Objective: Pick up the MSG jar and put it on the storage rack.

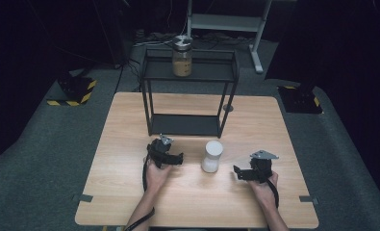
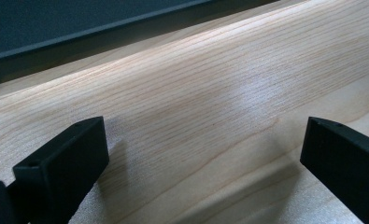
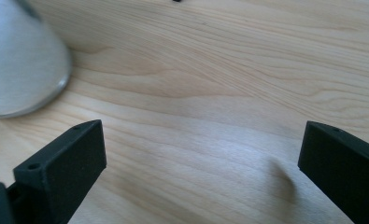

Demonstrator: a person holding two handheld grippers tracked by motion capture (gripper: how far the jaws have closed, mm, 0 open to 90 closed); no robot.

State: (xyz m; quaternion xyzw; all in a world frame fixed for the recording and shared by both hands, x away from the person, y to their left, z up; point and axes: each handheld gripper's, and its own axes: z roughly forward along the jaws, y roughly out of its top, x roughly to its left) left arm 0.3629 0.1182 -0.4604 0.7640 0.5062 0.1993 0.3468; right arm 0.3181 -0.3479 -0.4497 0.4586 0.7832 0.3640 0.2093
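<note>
A white jar (image 1: 212, 156) stands upright on the wooden table (image 1: 130, 192), between my two grippers. The same white jar (image 3: 21, 56) fills the upper left corner of the right gripper view. My left gripper (image 1: 177, 159) rests low over the table just left of the jar, jaws wide apart with nothing between them (image 2: 201, 154). My right gripper (image 1: 238, 173) sits to the jar's right, open too (image 3: 201, 154), with bare wood between its jaws. A second jar (image 1: 182, 56) with a metal lid and tan contents stands on the top shelf of the black rack (image 1: 151, 110).
The black metal rack has a lower shelf (image 1: 185, 125) resting on the table behind the grippers; its edge (image 2: 79, 32) crosses the top of the left gripper view. Grey floor surrounds the table, with a white frame (image 1: 257, 43) at the back.
</note>
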